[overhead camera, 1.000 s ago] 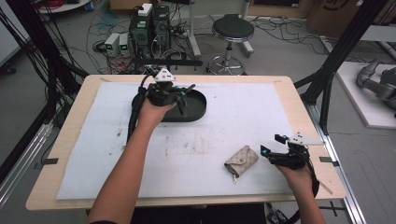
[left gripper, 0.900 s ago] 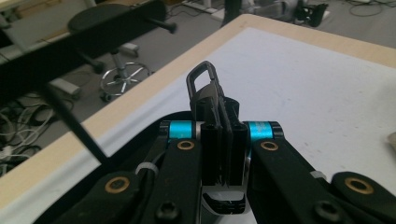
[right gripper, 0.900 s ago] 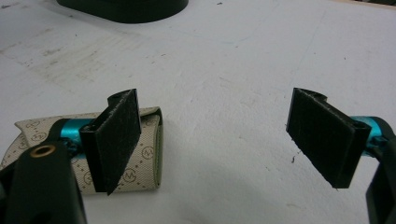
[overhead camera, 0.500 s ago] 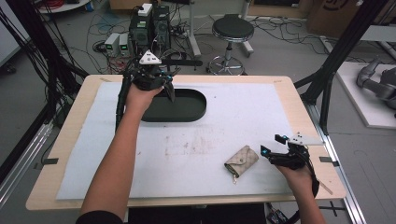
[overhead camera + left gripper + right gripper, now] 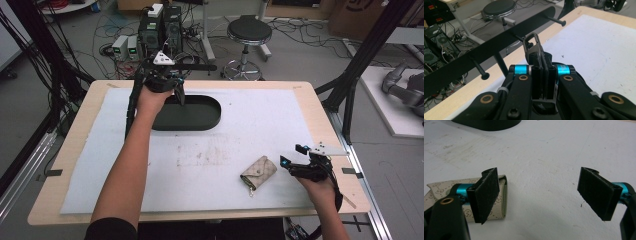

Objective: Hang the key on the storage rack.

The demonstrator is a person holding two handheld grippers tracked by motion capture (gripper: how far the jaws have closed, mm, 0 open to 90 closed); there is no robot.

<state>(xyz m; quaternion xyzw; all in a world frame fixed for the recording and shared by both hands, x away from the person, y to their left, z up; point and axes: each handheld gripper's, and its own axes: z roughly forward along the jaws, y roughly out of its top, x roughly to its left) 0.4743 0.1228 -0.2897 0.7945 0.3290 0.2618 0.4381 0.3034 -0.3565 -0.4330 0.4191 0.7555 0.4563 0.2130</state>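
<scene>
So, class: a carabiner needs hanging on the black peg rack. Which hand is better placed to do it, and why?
Left. The left gripper is shut on the carabiner, raised close to the peg rack. The right gripper sits open beside the beige pouch, far from the rack.

From my seat, the mat (image 5: pixel 240 150) covers most of the table (image 5: pixel 320 95). The oval tray (image 5: pixel 192 114) lies on the mat toward 11 o'clock, and the pegged rail (image 5: pixel 192 66) runs above the table's far edge behind it. My left gripper (image 5: pixel 172 87) sits between the two, over the tray's far left rim, holding a clip (image 5: pixel 532 46) just before the rail. The pouch (image 5: pixel 258 172) rests on the mat at 4 o'clock, with my right gripper (image 5: pixel 292 162) just beside it at its 3 o'clock.
</scene>
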